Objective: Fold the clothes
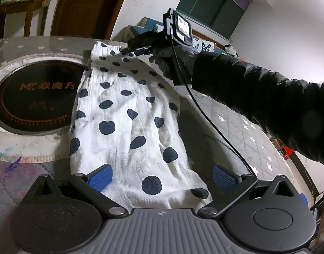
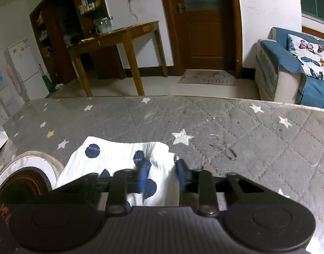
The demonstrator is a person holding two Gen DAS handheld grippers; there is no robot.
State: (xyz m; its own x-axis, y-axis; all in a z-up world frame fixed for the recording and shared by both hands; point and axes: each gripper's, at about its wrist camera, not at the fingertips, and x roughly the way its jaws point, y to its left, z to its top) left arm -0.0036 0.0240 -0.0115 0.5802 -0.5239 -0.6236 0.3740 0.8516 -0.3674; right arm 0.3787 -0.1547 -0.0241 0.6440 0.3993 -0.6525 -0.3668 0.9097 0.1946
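Observation:
A white garment with dark blue dots [image 1: 128, 114] lies stretched out on the grey star-patterned cover [image 1: 236, 131]. My left gripper [image 1: 162, 175] is open wide at its near end, with the cloth lying between the two blue pads [image 1: 100, 178] and neither pad pressing it. At the far end a gloved hand holds my right gripper [image 1: 126, 50] on the garment's top edge. In the right wrist view the right gripper [image 2: 162, 170] is shut on a bunched corner of the garment [image 2: 119, 154], with cloth filling the narrow gap between its blue pads [image 2: 144, 174].
A round black heating plate with orange writing [image 1: 35, 97] is set into the surface left of the garment, also the plate [image 2: 20, 182]. A black cable [image 1: 204, 114] runs over the cover on the right. Beyond the far edge stand a wooden table [image 2: 119, 40] and a blue sofa [image 2: 293, 67].

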